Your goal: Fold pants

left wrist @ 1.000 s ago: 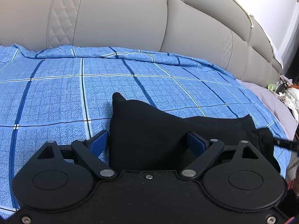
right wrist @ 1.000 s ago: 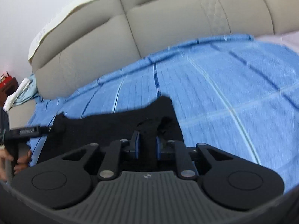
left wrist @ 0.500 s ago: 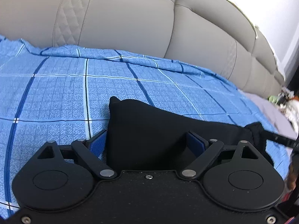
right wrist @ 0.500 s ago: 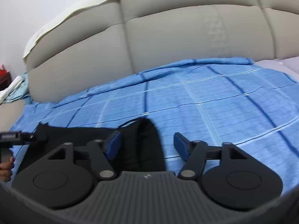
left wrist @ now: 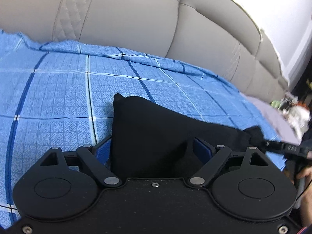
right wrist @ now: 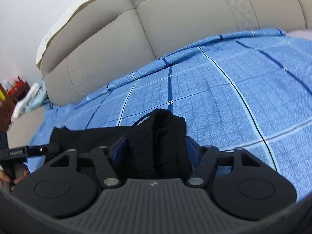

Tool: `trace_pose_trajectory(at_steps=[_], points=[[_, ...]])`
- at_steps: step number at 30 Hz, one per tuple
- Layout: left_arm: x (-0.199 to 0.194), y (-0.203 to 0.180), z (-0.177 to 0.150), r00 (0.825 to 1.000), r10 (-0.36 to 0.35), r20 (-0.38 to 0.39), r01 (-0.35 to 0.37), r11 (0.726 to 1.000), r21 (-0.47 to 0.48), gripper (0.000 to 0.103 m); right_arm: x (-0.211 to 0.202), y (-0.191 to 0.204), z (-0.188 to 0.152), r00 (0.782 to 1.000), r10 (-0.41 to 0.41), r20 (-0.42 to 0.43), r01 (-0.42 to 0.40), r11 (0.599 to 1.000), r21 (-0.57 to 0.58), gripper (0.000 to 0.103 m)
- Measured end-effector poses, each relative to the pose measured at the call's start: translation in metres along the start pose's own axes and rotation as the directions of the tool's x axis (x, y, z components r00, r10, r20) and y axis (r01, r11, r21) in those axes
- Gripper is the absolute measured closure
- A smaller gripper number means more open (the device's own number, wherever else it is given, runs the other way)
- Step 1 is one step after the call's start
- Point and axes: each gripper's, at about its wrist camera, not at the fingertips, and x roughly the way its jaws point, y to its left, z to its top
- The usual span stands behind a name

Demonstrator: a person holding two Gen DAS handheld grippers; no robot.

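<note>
The black pants (left wrist: 156, 136) lie folded into a long band on the blue checked bedsheet (left wrist: 58, 89). My left gripper (left wrist: 154, 148) is open, its blue pads on either side of the pants' left end. My right gripper (right wrist: 156, 148) is open too, its pads astride the bunched right end of the pants (right wrist: 161, 140). Each gripper's tip shows in the other's view: the right one at the far right of the left wrist view (left wrist: 280, 146), the left one at the far left of the right wrist view (right wrist: 29, 150).
A beige padded headboard (left wrist: 136, 19) stands behind the bed. A bedside stand with clutter (right wrist: 13, 95) is at the left of the right wrist view. More clutter (left wrist: 292, 109) lies past the bed's right edge.
My right gripper opened from shut on the pants' end, drew off to the right, and now stands open astride that end again. The left gripper stayed open and tilted slightly.
</note>
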Motion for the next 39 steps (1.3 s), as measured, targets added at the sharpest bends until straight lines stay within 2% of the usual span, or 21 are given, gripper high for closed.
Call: trace_pose_trajectory(at_steps=[4, 5, 8, 11, 13, 15, 18, 19, 22, 24, 27, 29, 30, 31, 34, 39], points=[[0.0, 0.012, 0.005, 0.999, -0.034, 0.001, 0.034, 0.998, -0.06, 0.022, -0.004, -0.008, 0.001, 1.0, 0.008, -0.005, -0.008, 0.999, 0.033, 0.045], [0.0, 0.012, 0.005, 0.999, -0.035, 0.001, 0.035, 0.998, -0.055, 0.022, -0.004, -0.006, 0.001, 1.0, -0.015, -0.008, 0.015, 1.0, 0.011, 0.039], [0.003, 0.009, 0.006, 1.0, -0.024, -0.003, 0.023, 0.999, -0.025, 0.022, 0.001, 0.005, -0.001, 0.996, -0.088, 0.006, 0.088, 0.992, -0.088, 0.037], [0.005, 0.006, 0.005, 1.0, -0.014, 0.007, 0.014, 1.0, -0.015, 0.022, 0.006, 0.015, -0.004, 0.994, -0.109, 0.006, 0.109, 0.984, -0.138, 0.031], [0.004, 0.006, 0.002, 1.0, -0.005, 0.022, 0.006, 1.0, -0.019, 0.032, 0.007, 0.015, -0.004, 0.996, -0.092, -0.002, 0.091, 0.988, -0.125, 0.038], [0.003, 0.009, -0.001, 0.999, 0.007, 0.042, -0.006, 0.999, -0.036, 0.037, 0.008, 0.015, -0.003, 0.997, -0.081, -0.01, 0.079, 0.99, -0.118, 0.039], [0.002, 0.014, -0.002, 0.998, -0.008, 0.062, 0.014, 0.996, -0.088, 0.036, 0.006, 0.012, -0.005, 0.999, -0.053, -0.009, 0.052, 0.995, -0.085, 0.039], [0.003, 0.015, -0.001, 0.998, -0.011, 0.063, 0.017, 0.996, -0.09, 0.032, 0.006, 0.011, -0.005, 0.999, -0.048, -0.006, 0.048, 0.996, -0.076, 0.039], [0.004, 0.012, -0.001, 0.998, -0.016, 0.061, 0.02, 0.997, -0.075, 0.027, 0.006, 0.012, -0.005, 0.999, -0.041, -0.004, 0.04, 0.997, -0.06, 0.04], [0.005, 0.009, -0.001, 0.998, -0.011, 0.058, 0.015, 0.998, -0.056, 0.025, 0.005, 0.015, -0.007, 0.999, -0.045, 0.001, 0.045, 0.997, -0.065, 0.044], [0.005, 0.007, -0.003, 0.998, -0.001, 0.07, 0.004, 0.999, -0.047, 0.025, 0.006, 0.022, -0.011, 0.996, -0.081, 0.026, 0.083, 0.992, -0.091, 0.047], [0.005, 0.006, -0.005, 0.995, 0.033, 0.099, -0.027, 0.998, -0.063, 0.037, 0.007, 0.028, -0.013, 0.995, -0.097, 0.039, 0.101, 0.989, -0.11, 0.048], [0.006, 0.005, -0.006, 0.99, 0.078, 0.114, -0.071, 0.995, -0.066, 0.053, 0.008, 0.029, -0.013, 0.994, -0.099, 0.043, 0.103, 0.988, -0.111, 0.05], [0.006, 0.004, -0.007, 0.987, 0.11, 0.119, -0.102, 0.993, -0.065, 0.064, 0.009, 0.031, -0.013, 0.994, -0.097, 0.045, 0.101, 0.989, -0.111, 0.051], [0.003, -0.001, -0.009, 0.974, 0.183, 0.132, -0.174, 0.982, -0.075, 0.082, 0.015, 0.037, -0.01, 0.996, -0.081, 0.045, 0.086, 0.99, -0.111, 0.056], [-0.003, -0.003, -0.001, 0.944, 0.27, 0.19, -0.261, 0.963, -0.068, 0.087, 0.034, 0.061, 0.0, 0.995, -0.088, 0.05, 0.095, 0.983, -0.157, 0.063]])
